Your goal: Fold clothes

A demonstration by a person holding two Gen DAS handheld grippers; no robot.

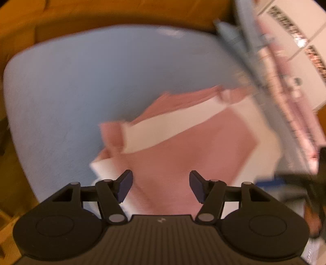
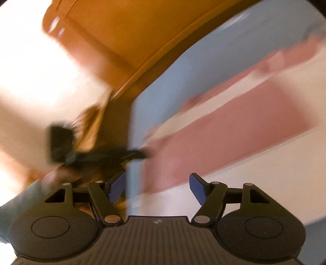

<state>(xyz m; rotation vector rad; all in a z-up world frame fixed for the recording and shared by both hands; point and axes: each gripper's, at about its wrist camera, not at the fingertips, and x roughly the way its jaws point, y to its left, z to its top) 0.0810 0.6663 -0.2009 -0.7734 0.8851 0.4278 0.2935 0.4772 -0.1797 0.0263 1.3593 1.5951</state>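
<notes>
- As seen from the left wrist, the left gripper (image 1: 161, 186) hangs above a pink-and-white garment (image 1: 183, 146); its jaws stand partly apart, with nothing between the blue pads (image 1: 124, 187).
- The garment lies flat on a light blue table (image 1: 81, 85), toward the near right part of the surface. Pink panels alternate with a broad white band, and a folded edge shows at its left end.
- A blurred, striped pink-and-grey cloth (image 1: 285, 85) hangs across the right side of the left wrist view. Whether it touches the table cannot be told.
- An orange-brown sofa (image 1: 101, 14) stands beyond the far edge of the table.
- From the right wrist, the right gripper (image 2: 156, 187) is spread wide and empty. It is aimed at the near corner of the table (image 2: 183, 67), with one pad (image 2: 117, 186) over the table edge and the other over the garment (image 2: 234, 130).
- The whole right wrist view is smeared by motion blur.
- Left of that corner, a dark object (image 2: 85, 150) appears, likely the other gripper. Its state cannot be read from this view.
- A grey sleeve (image 2: 22, 201) shows at the lower left of the right wrist view.
</notes>
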